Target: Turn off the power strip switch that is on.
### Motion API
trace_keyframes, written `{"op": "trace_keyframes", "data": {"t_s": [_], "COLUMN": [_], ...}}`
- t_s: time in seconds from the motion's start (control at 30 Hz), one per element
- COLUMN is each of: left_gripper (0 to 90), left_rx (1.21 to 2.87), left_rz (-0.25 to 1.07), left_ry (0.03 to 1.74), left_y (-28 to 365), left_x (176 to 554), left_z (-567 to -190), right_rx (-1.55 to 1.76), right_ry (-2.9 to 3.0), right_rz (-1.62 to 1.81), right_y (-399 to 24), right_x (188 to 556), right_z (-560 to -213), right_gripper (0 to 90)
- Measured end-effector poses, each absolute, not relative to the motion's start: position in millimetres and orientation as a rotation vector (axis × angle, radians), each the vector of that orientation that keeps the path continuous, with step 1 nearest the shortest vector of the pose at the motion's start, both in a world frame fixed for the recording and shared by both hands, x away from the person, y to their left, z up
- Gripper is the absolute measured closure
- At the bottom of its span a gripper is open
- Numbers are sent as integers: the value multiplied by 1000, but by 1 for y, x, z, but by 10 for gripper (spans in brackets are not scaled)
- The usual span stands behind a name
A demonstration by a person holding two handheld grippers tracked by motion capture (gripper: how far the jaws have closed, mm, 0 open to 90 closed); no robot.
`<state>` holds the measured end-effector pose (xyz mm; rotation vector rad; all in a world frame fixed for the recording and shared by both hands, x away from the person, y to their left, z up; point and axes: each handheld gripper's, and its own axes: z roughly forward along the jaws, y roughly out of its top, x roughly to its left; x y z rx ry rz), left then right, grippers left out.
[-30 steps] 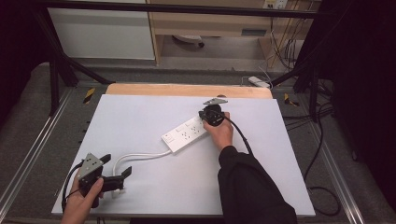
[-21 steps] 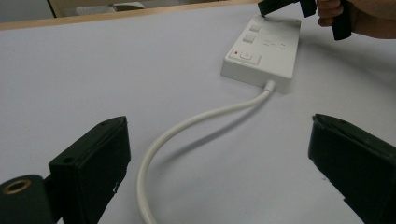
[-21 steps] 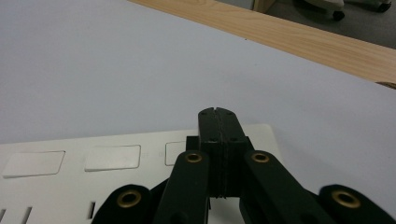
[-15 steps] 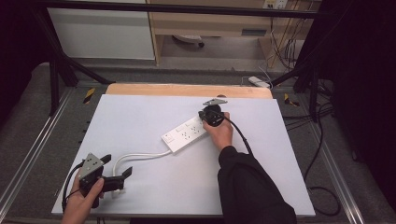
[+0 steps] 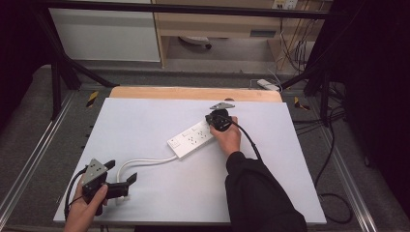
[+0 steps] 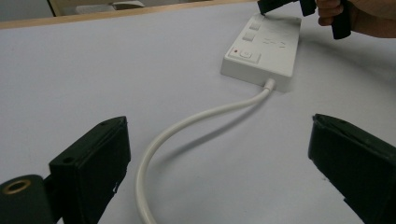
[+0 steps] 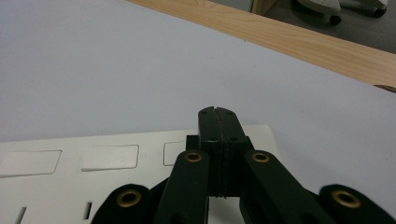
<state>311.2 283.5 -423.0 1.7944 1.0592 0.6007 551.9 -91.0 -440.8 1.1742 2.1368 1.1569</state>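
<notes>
A white power strip [image 5: 192, 140] lies slantwise near the middle of the white table top [image 5: 145, 116]. Its white cable [image 5: 145, 160] curves toward the near left corner. My left gripper [image 5: 121, 171] stands open there, and in the left gripper view [image 6: 219, 140] the cable [image 6: 196, 120] runs between its wide-apart jaws toward the strip [image 6: 264, 49]. My right gripper [image 5: 210, 120] is at the strip's far end. In the right gripper view [image 7: 218, 113] its jaws are shut with nothing between them, tips over the strip's end [image 7: 70, 186]. Whether they touch it is unclear.
A wooden strip [image 5: 193, 93] edges the table's far side. Black cables [image 5: 333, 159] hang off the right side, and metal frame rails [image 5: 29, 159] run along the left. A chair base [image 7: 327, 7] stands on the floor beyond the table.
</notes>
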Motion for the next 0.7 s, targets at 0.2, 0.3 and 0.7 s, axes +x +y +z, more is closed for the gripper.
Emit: {"op": "trace_keyframes", "data": {"t_s": [0.2,0.3,0.7], "left_gripper": [58,58,58], "left_rx": [1795,1796,1796], "left_rz": [601,601,601], "left_ry": [1060,1061,1060], "left_y": [284,284,284], "left_x": [311,311,311], "left_z": [-423,-423,-423], "right_rx": [1172,1176,1179], "right_ry": [2132,2128,2133], "right_rz": [1158,1159,1156], "right_y": [-91,-91,-92], "right_x": [552,551,552], "right_z": [-442,-443,-443], "right_gripper": [900,900,900]}}
